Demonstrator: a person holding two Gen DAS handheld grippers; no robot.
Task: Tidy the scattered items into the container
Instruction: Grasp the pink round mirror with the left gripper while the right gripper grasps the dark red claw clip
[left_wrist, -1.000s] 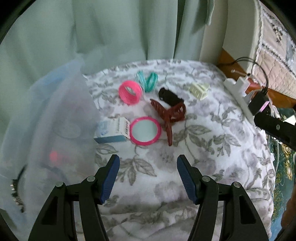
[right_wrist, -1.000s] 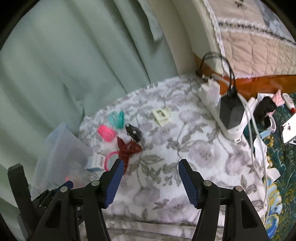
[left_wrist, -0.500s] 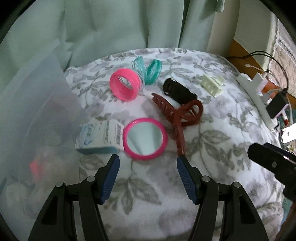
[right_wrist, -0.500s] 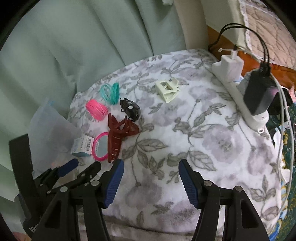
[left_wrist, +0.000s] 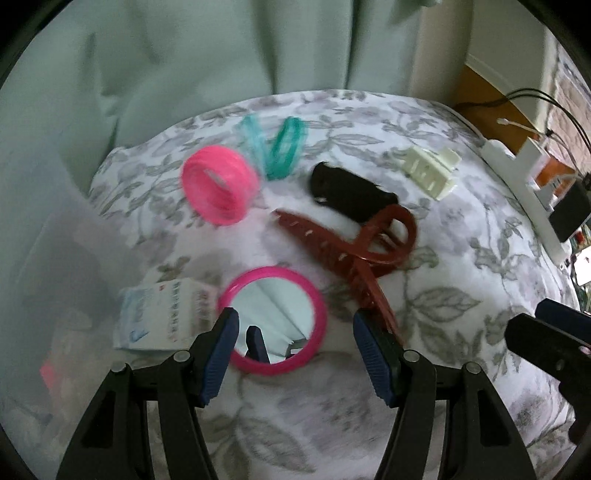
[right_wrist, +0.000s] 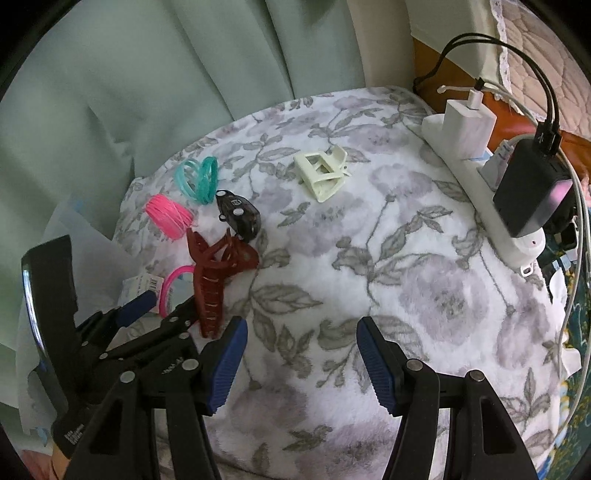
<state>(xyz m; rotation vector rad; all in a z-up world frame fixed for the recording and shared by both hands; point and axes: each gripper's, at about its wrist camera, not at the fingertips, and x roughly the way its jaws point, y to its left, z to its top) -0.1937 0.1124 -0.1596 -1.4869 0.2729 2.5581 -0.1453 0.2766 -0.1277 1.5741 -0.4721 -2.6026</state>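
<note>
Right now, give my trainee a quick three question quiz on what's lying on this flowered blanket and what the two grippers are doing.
1. True or false: the left gripper is shut on the pink-rimmed mirror.
2. Which item is touching the dark red claw clip: A the cream hair clip, B the black clip, C the teal coil ties?
3. Fill in: the small box lies next to the ____.

Key: 1 false, its fingers stand open with nothing gripped. 2 B. 3 mirror.
</note>
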